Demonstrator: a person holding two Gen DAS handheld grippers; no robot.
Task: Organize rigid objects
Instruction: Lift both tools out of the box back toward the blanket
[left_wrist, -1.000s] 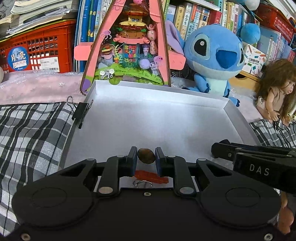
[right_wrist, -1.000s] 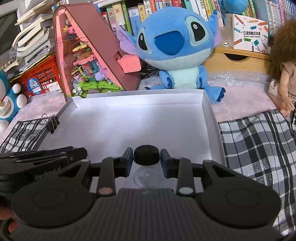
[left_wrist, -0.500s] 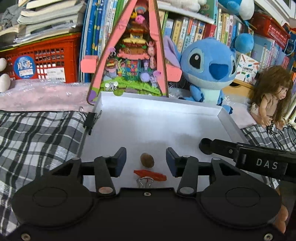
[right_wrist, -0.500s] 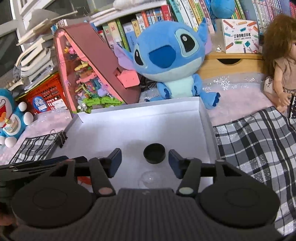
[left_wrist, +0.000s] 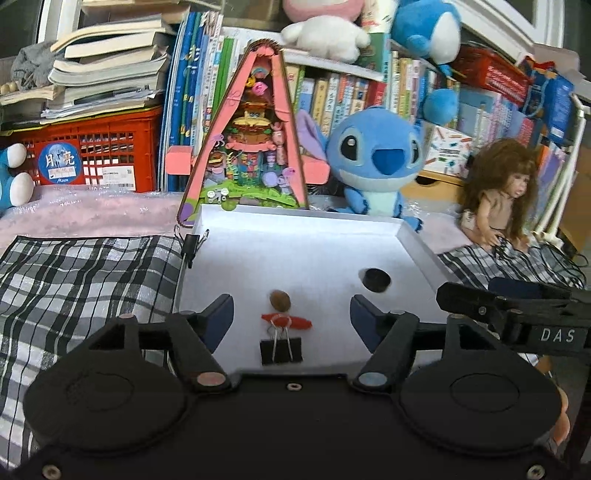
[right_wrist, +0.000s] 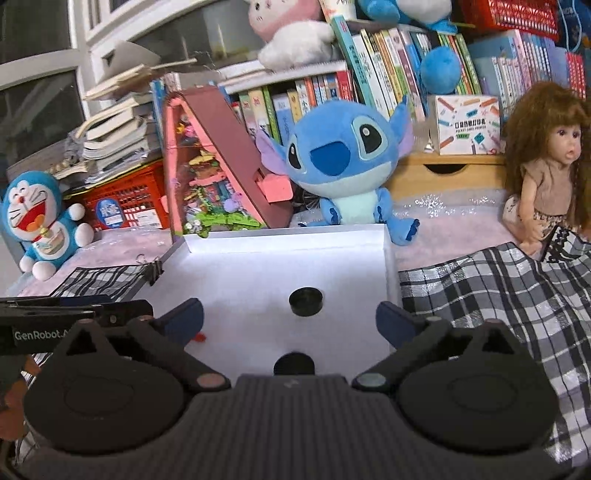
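Observation:
A white tray (left_wrist: 295, 251) lies on the plaid cloth. On its near part lie a small brown pebble (left_wrist: 280, 299), a red piece (left_wrist: 286, 321), a black binder clip (left_wrist: 281, 350) and a black round cap (left_wrist: 376, 279). My left gripper (left_wrist: 291, 315) hovers above the pebble, its jaws opening, and the pads touch nothing. My right gripper (right_wrist: 290, 321) hangs over the tray (right_wrist: 277, 258), its jaws opening wide, with the black cap (right_wrist: 305, 301) lying free just ahead of the fingers. A second dark round thing (right_wrist: 293, 363) shows at the gripper's body.
Behind the tray stand a pink triangular toy house (left_wrist: 251, 147), a blue plush (left_wrist: 376, 162) and a doll (left_wrist: 498, 195). A red crate (left_wrist: 92, 155) and books fill the back. Plaid cloth (left_wrist: 74, 280) flanks the tray. A binder clip (left_wrist: 190, 245) grips its left rim.
Both grippers went from shut to open: the left let go of the brown pebble, the right let go of the black cap. Both drew back and rose from the tray.

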